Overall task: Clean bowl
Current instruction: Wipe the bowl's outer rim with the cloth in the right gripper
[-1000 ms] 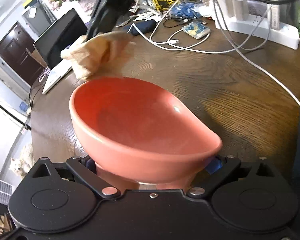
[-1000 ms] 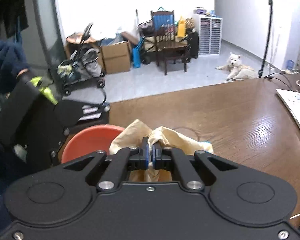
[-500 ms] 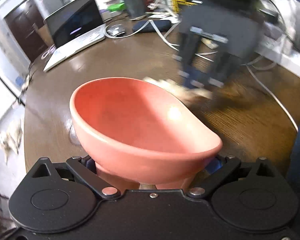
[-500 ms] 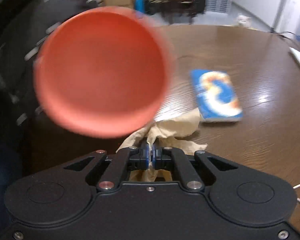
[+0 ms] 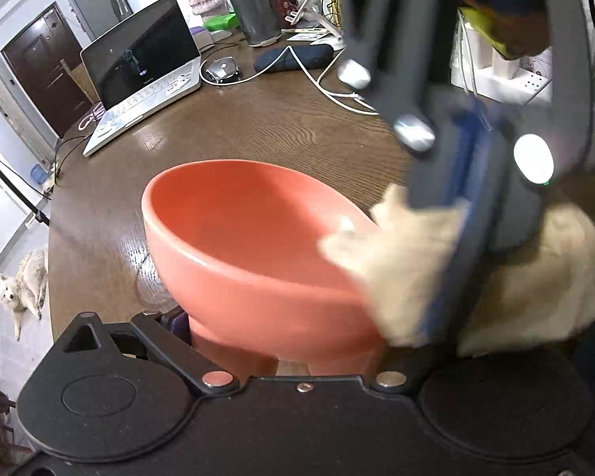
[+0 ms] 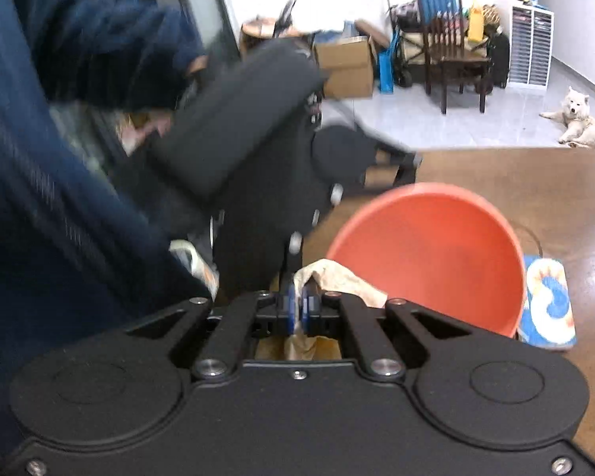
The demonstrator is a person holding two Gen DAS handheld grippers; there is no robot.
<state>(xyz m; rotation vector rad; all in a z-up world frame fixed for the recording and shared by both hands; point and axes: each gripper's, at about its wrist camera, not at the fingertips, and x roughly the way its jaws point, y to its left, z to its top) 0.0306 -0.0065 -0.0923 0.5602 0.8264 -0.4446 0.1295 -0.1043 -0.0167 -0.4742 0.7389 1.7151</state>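
A coral-red bowl (image 5: pixel 254 246) is held tilted above the brown table, its foot clamped in my left gripper (image 5: pixel 281 341). In the right wrist view the same bowl (image 6: pixel 428 254) faces the camera with its open side. My right gripper (image 6: pixel 297 309) is shut on a crumpled beige cloth (image 6: pixel 337 277). In the left wrist view that right gripper (image 5: pixel 468 214) comes down from the upper right and presses the cloth (image 5: pixel 400 261) against the bowl's right rim and outer wall.
An open laptop (image 5: pixel 142 75), a mouse (image 5: pixel 222 69), white cables and a power strip (image 5: pixel 511 83) lie at the table's far side. A blue patterned packet (image 6: pixel 547 301) lies right of the bowl. A white dog (image 6: pixel 579 123) rests on the floor. A blue sleeve (image 6: pixel 59 198) fills the left.
The right gripper with the cloth has swung from behind the bowl to its right rim and now touches it. The bowl stays clamped in the left gripper.
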